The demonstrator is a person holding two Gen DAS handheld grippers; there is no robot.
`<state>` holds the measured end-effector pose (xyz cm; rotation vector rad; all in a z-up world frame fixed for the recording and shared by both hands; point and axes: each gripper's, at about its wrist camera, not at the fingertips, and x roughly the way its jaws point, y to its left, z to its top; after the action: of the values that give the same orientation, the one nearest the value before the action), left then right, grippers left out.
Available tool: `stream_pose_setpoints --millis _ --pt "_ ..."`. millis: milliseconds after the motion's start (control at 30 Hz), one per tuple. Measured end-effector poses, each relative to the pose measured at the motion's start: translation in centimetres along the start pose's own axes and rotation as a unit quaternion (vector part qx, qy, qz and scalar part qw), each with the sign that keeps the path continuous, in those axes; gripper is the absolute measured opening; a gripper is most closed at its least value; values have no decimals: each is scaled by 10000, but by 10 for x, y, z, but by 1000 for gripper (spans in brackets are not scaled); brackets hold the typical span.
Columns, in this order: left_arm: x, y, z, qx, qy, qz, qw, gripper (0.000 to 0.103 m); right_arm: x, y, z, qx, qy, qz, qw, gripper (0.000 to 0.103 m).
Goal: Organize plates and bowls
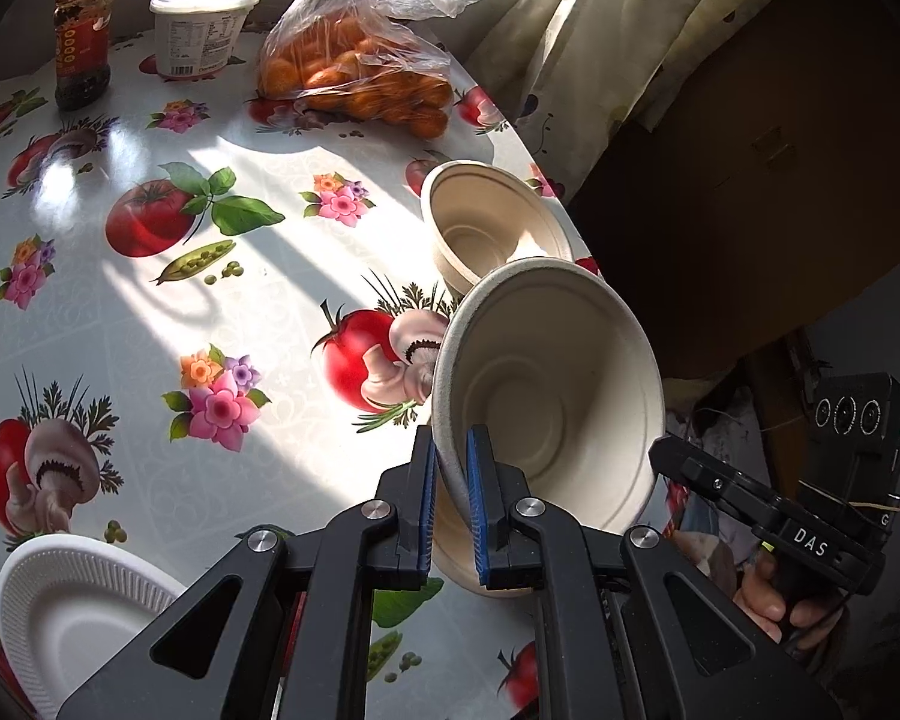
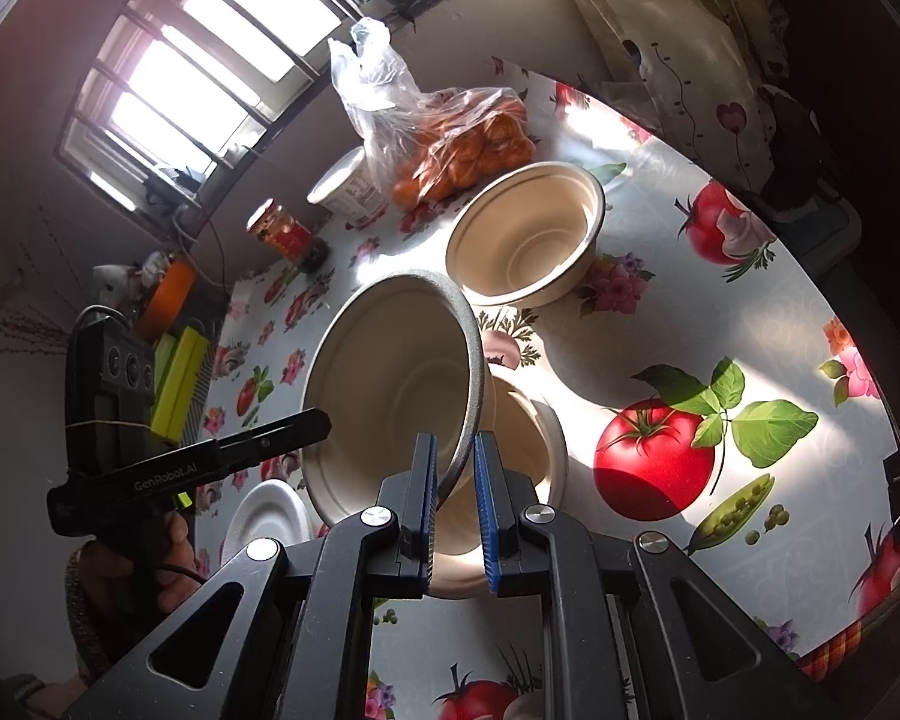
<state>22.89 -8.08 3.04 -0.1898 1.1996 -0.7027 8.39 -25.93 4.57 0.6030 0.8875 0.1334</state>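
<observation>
Left fingers (image 1: 451, 483) clamped on tilted bowl (image 1: 561, 384) rim, lifted above surface (image 1: 150, 312); right fingers (image 2: 456, 483) pinch the opposite rim; window (image 2: 210, 48) only in right view.

Both grippers are made of black plastic. The left gripper (image 1: 451, 483) has two straight fingers with blue ridged pads (image 1: 478, 480) on the inside. Round silver screws (image 1: 376, 509) sit on its black arms, and the arms have big triangle holes. The right gripper (image 2: 455, 495) looks just the same, with blue pads (image 2: 487, 492) and silver screws (image 2: 540, 513).

From the side, one gripper shows the white letters "DAS" and the other "GenRobot.AI". Each carries a black box (image 1: 858, 414) with three round rings on its front and a thin elastic band around it. A small bright yellow-green bit (image 2: 181, 499) sits near the handle. A knitted sleeve cuff (image 2: 84, 612) covers the wrist.
</observation>
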Motion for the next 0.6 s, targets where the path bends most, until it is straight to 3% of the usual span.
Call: stream_pose_setpoints --millis 600 --pt "15 -8 -21 10 193 40 9998 10 -2 -19 -22 229 108 -45 9997 13"
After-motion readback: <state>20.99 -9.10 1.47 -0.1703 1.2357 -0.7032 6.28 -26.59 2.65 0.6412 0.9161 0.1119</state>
